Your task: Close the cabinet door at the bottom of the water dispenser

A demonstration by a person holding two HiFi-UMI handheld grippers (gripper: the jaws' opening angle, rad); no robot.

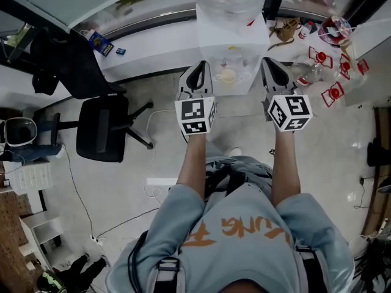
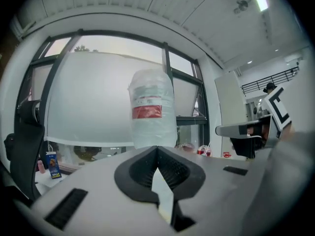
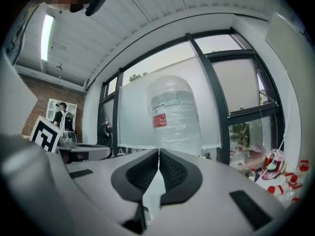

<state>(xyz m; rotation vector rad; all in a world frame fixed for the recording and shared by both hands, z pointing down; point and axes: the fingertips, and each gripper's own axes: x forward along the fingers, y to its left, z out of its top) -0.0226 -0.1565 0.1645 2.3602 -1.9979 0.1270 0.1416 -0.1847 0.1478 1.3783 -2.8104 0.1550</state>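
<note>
Both grippers pointed level, side by side, at the water dispenser (image 1: 232, 38) by the window. The left gripper (image 1: 199, 71) was closed, its jaw tips meeting with nothing between them. The right gripper (image 1: 273, 69) was likewise closed and empty. In the head view the dispenser stood just beyond the two grippers and between them, touching neither. Each gripper view looked past its own closed tips at the water bottle (image 2: 152, 114) on top of the dispenser. The cabinet door at the dispenser's bottom could not be made out in any view.
</note>
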